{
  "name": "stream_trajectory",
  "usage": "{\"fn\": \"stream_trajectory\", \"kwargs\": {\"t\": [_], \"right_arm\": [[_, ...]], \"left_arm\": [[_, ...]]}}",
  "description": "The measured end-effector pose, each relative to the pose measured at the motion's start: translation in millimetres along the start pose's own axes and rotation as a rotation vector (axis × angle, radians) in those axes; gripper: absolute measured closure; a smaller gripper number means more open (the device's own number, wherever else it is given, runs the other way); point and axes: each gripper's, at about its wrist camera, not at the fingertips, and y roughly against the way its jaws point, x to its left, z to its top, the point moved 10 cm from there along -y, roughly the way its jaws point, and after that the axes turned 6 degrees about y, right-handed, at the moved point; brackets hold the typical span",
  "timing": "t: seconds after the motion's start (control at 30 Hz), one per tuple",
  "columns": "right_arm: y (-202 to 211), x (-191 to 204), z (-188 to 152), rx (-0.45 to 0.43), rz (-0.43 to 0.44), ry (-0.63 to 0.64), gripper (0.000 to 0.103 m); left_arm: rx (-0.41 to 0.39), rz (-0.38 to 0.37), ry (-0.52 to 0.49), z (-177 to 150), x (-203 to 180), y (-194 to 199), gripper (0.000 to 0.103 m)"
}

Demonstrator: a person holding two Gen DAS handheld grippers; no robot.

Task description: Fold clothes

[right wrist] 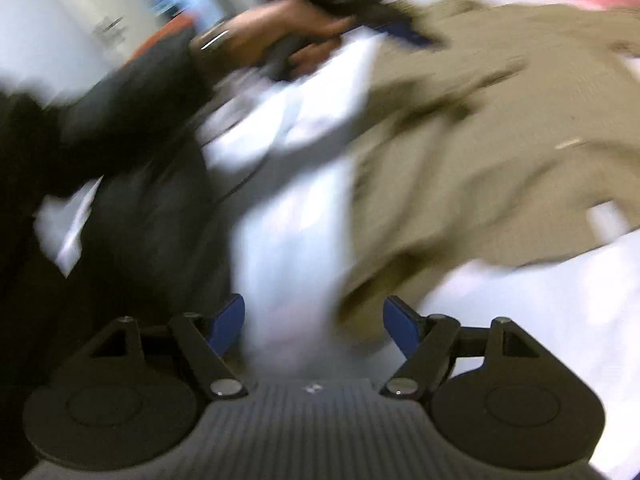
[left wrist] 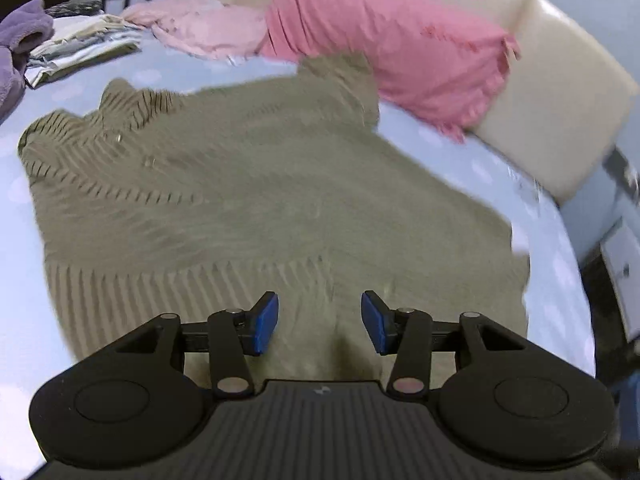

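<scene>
Olive ribbed sweater (left wrist: 248,200) spread flat on pale blue dotted bed sheet (left wrist: 80,92), hem nearest the left hand-held gripper (left wrist: 319,322), collar toward the far left. Left hand-held gripper (right wrist: 384,20) part open above the hem, nothing between blue pads; right hand-held gripper (right wrist: 314,326) wide open, empty, beside the sweater's edge. Likely risks: a grab of one knit layer only, a skewed fold, bunching where the edge lies rumpled. Pink cushion (left wrist: 384,40) touching the far sleeve, folded stack (left wrist: 76,50) well apart; free sheet on the near sides.
</scene>
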Motion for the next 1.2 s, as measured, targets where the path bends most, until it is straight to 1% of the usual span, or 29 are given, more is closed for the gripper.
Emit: {"fn": "stream_trajectory", "kwargs": {"t": [0.07,0.13,0.2,0.23,0.3,0.33,0.4,0.5,0.53,0.63,0.7,0.83,0.93,1.0,1.07,1.1,1.13,1.2], "right_arm": [[0.2,-55.2,40.1,-0.073,-0.09,-0.072,0.025],[-3.2,-116.9,79.3,-0.15,-0.153,-0.169,0.025],[-10.1,-179.8,115.6,-0.208,-0.229,-0.264,0.025],[-13.8,-208.3,131.2,-0.23,-0.273,-0.301,0.025],[-24.6,-263.4,160.3,-0.257,-0.356,-0.362,0.025],[-31.0,-289.9,174.7,-0.269,-0.386,-0.393,0.025],[-40.4,-341.7,203.0,-0.296,-0.442,-0.447,0.025],[-64.3,-406.9,248.1,-0.316,-0.5,-0.501,0.025],[-74.1,-425.1,260.2,-0.313,-0.512,-0.524,0.026],[-103.1,-477.1,292.3,-0.313,-0.545,-0.602,0.028],[-117.7,-501.5,306.0,-0.334,-0.546,-0.666,0.028],[-145.0,-536.6,327.8,-0.398,-0.549,-0.773,0.028],[-160.5,-551.3,333.8,-0.424,-0.582,-0.801,0.028],[-167.1,-561.3,336.1,-0.437,-0.597,-0.811,0.029],[-172.8,-567.0,337.0,-0.443,-0.606,-0.826,0.058],[-173.9,-567.9,337.3,-0.453,-0.609,-0.836,0.088],[-173.5,-567.4,337.4,-0.468,-0.612,-0.846,0.092],[-171.2,-562.2,339.8,-0.487,-0.615,-0.832,0.096]], "left_arm": [[-0.03,-0.018,0.024,13.6,1.2,-12.3,0.057],[-0.047,-0.021,0.037,21.4,7.5,-25.2,0.057],[-0.044,0.017,0.045,20.9,24.6,-37.8,0.057],[-0.039,0.023,0.053,18.6,33.7,-43.2,0.057],[-0.023,0.032,0.076,15.5,51.9,-54.5,0.057],[-0.013,0.056,0.105,15.6,61.2,-60.3,0.058],[-0.012,0.044,0.146,21.4,73.4,-68.8,0.058],[-0.05,-0.022,0.137,29.8,81.1,-71.7,0.058],[-0.061,-0.044,0.136,32.5,83.7,-72.4,0.058],[-0.083,-0.1,0.18,42.0,94.5,-67.4,0.058],[-0.098,-0.137,0.22,50.3,103.6,-63.6,0.057],[-0.127,-0.141,0.33,58.4,139.0,-56.9,0.055],[-0.144,-0.115,0.414,60.6,163.9,-56.6,0.055],[-0.143,-0.108,0.456,60.1,171.2,-57.2,0.055],[-0.143,-0.101,0.475,62.2,173.5,-57.2,0.055],[-0.147,-0.095,0.475,63.0,173.6,-57.0,0.055],[-0.151,-0.089,0.476,63.6,174.0,-57.0,0.055],[-0.151,-0.068,0.488,63.4,178.6,-59.5,0.055]]}}
